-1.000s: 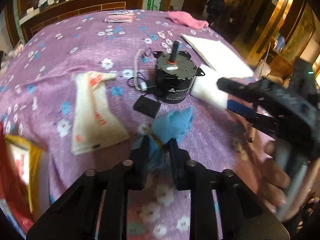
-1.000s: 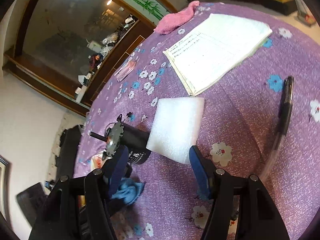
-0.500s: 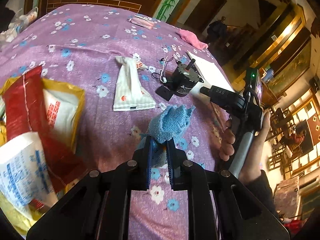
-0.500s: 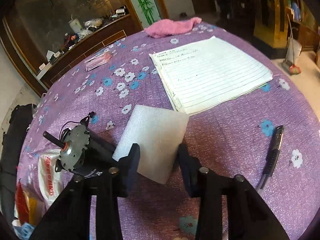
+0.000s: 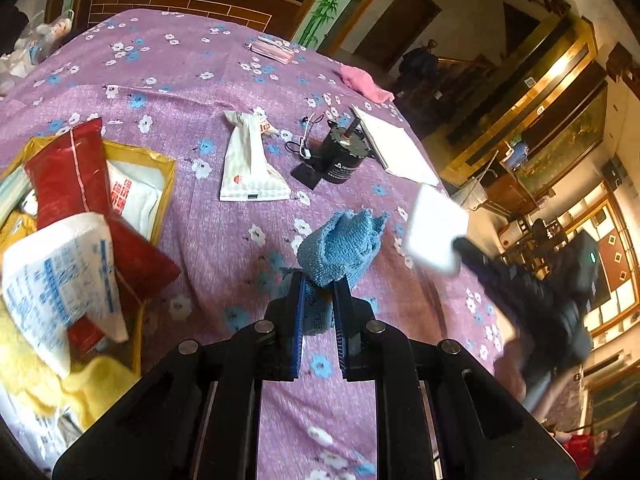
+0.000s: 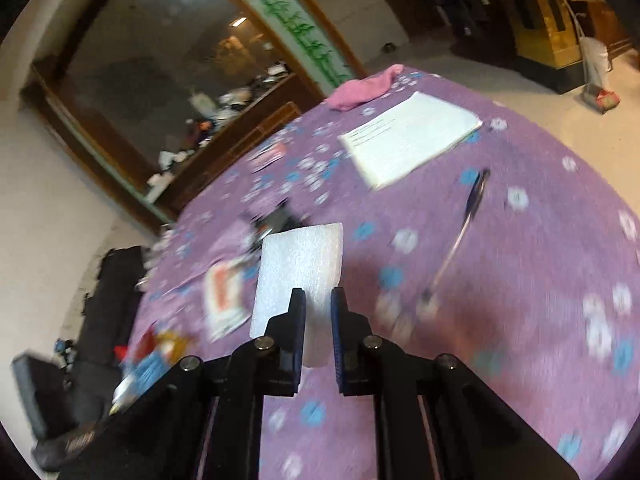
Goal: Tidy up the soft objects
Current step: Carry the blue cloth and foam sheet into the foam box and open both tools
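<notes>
The right gripper (image 5: 520, 292) and the hand (image 5: 532, 376) holding it smear into a dark blur beside the white foam sheet (image 5: 436, 232). Behind the foam sheet in the right wrist view, the motor (image 6: 276, 216) and white packet (image 6: 224, 296) are streaked past reading.

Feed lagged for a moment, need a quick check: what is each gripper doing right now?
Left gripper: shut on the blue cloth.
Right gripper: shut on the white foam sheet, held off the purple tablecloth.
</notes>
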Demonstrator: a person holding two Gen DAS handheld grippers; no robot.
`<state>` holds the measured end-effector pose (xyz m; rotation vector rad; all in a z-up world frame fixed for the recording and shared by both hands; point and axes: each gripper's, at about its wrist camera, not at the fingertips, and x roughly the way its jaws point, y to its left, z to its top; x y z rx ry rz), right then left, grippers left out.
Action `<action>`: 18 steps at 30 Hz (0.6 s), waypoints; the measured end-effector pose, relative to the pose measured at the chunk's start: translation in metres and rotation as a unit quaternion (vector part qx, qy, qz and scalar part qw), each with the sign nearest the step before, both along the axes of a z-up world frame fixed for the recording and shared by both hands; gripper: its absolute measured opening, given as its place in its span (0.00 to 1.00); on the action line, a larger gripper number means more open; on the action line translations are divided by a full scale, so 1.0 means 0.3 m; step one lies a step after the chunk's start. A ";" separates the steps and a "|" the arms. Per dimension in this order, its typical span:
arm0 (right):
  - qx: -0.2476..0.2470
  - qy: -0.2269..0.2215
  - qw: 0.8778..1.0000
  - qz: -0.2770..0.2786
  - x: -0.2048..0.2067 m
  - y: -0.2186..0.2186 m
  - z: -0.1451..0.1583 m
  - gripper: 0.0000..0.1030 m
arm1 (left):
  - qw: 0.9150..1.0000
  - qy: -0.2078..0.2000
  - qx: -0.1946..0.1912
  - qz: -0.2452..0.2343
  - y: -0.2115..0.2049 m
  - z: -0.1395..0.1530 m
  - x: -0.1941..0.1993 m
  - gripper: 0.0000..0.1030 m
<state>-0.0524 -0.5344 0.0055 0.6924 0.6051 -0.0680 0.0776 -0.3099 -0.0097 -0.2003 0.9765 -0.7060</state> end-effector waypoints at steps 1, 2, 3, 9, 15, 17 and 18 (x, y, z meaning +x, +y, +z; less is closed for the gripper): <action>0.008 -0.002 1.000 0.009 -0.010 0.028 0.002 0.10 | 1.000 -0.002 0.002 -0.002 0.007 0.009 -0.007 0.12; 0.013 -0.006 1.000 0.019 -0.024 0.058 0.004 0.10 | 1.000 -0.006 0.005 0.000 0.021 0.026 -0.019 0.12; 0.015 -0.010 0.999 0.034 -0.030 0.098 0.008 0.10 | 1.000 -0.009 0.005 0.004 0.035 0.038 -0.029 0.12; 0.016 0.001 0.995 0.100 0.007 0.288 0.000 0.10 | 0.999 -0.018 -0.014 0.041 0.197 0.092 -0.105 0.12; 0.009 -0.004 0.992 0.129 0.014 0.390 0.013 0.10 | 0.997 -0.024 -0.032 0.069 0.316 0.136 -0.152 0.12; 0.008 -0.006 0.991 0.136 0.021 0.405 0.018 0.10 | 0.996 -0.028 -0.042 0.075 0.351 0.157 -0.163 0.12; 0.006 -0.006 0.990 0.138 0.025 0.409 0.020 0.10 | 0.996 -0.030 -0.044 0.078 0.361 0.165 -0.165 0.12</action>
